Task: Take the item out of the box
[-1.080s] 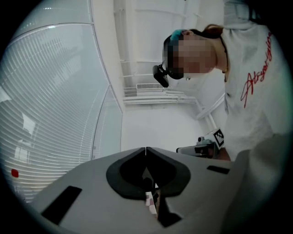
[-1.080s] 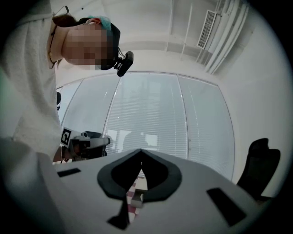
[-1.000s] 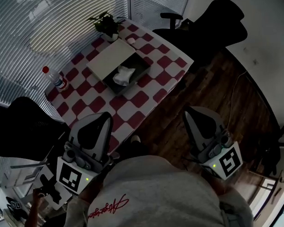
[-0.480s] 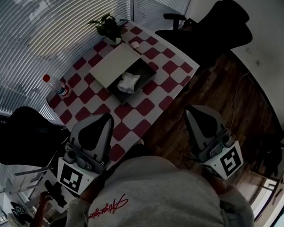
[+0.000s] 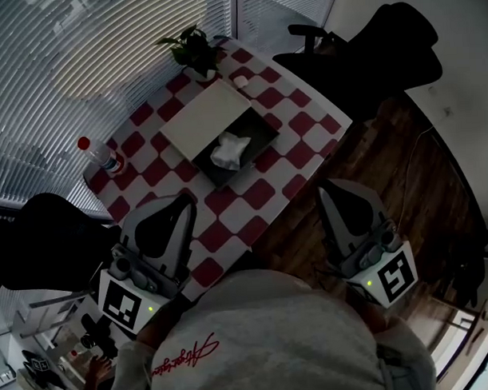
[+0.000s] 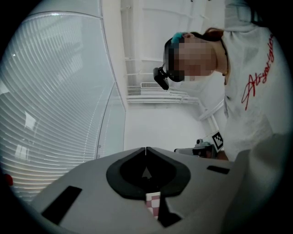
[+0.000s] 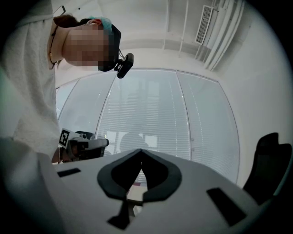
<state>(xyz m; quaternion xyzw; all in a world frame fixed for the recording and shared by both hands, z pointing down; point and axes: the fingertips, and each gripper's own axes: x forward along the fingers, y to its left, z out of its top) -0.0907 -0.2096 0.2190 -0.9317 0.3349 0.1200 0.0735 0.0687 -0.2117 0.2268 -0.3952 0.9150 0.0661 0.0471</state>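
A dark open box [image 5: 258, 142] sits on the red-and-white checked table [image 5: 151, 169], with a crumpled white item [image 5: 230, 151] inside it. Its cream lid [image 5: 203, 118] lies against the box's far-left side. My left gripper [image 5: 183, 200] is held close to my body over the table's near corner, jaws shut and empty. My right gripper [image 5: 332, 187] hangs over the wooden floor to the table's right, also shut on nothing. In both gripper views the jaw tips meet, the left gripper [image 6: 146, 149] and the right gripper [image 7: 140, 151] pointing up toward the blinds and ceiling.
A potted plant [image 5: 192, 48] and a small white object [image 5: 242, 81] stand at the table's far end. A red-capped bottle [image 5: 100, 157] is at its left edge. Black office chairs stand at the upper right [image 5: 382, 41] and at the left [image 5: 38, 237].
The table and box have drifted right and slightly down in the head view as my head moved. Both grippers stay where they were, shut.
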